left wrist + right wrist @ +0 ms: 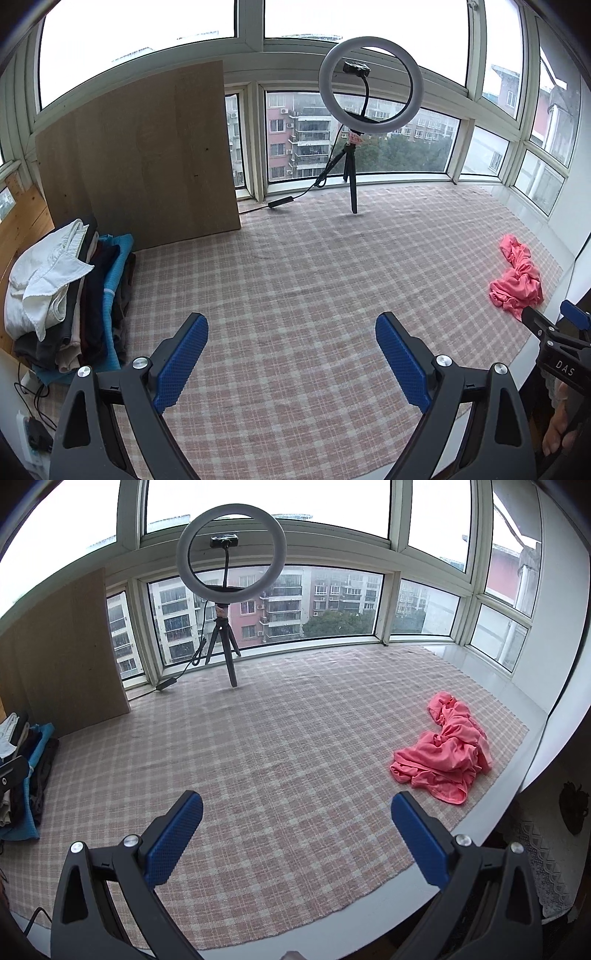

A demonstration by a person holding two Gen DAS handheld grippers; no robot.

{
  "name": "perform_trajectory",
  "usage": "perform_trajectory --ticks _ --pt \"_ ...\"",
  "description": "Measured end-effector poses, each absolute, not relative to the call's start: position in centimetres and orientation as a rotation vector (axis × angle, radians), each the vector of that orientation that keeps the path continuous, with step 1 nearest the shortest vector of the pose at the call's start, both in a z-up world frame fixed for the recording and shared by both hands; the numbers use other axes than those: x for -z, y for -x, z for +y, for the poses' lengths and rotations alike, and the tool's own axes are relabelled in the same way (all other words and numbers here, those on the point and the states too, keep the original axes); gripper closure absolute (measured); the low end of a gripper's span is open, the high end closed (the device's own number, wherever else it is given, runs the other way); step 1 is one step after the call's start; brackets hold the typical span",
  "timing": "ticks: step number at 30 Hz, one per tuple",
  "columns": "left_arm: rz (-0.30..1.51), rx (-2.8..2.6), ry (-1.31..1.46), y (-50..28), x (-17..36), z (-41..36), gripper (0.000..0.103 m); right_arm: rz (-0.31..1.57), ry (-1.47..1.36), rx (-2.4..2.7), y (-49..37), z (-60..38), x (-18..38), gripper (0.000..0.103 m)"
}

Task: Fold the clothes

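Left gripper [291,338] hangs over the checked cloth [295,280], blue fingers spread wide, nothing between them. Right gripper [297,816] same: spread wide, empty, above the cloth near its front edge. Pink garment [443,757] lies crumpled in a heap on the right side of the cloth, close to the edge, ahead and to the right of the right gripper, apart from its right finger, not touching. From the left wrist view the pink garment [517,280] is far off to the right, well apart from the left gripper. Stack of clothes [62,295] sits at the left edge of the cloth beside a wooden board [147,155]. Ring light [231,550] on a tripod stands at the back by the window [332,602].
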State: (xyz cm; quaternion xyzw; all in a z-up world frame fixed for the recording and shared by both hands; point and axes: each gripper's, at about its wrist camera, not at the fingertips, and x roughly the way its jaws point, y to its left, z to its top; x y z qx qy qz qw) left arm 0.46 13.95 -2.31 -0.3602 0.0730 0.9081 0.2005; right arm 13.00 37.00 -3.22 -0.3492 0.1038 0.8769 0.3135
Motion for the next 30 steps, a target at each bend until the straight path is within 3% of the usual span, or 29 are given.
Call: perform_trajectory --ticks 12,30 --pt "0.205 -2.606 1.033 0.7 1.9 21.6 0.01 0.327 0.925 -2.17 -15.2 53.4 6.9 0.002" --pt "0.284 -2.711 1.144 3.8 1.2 27.2 0.01 0.446 1.095 -1.918 -14.4 74.1 17.6 0.015"
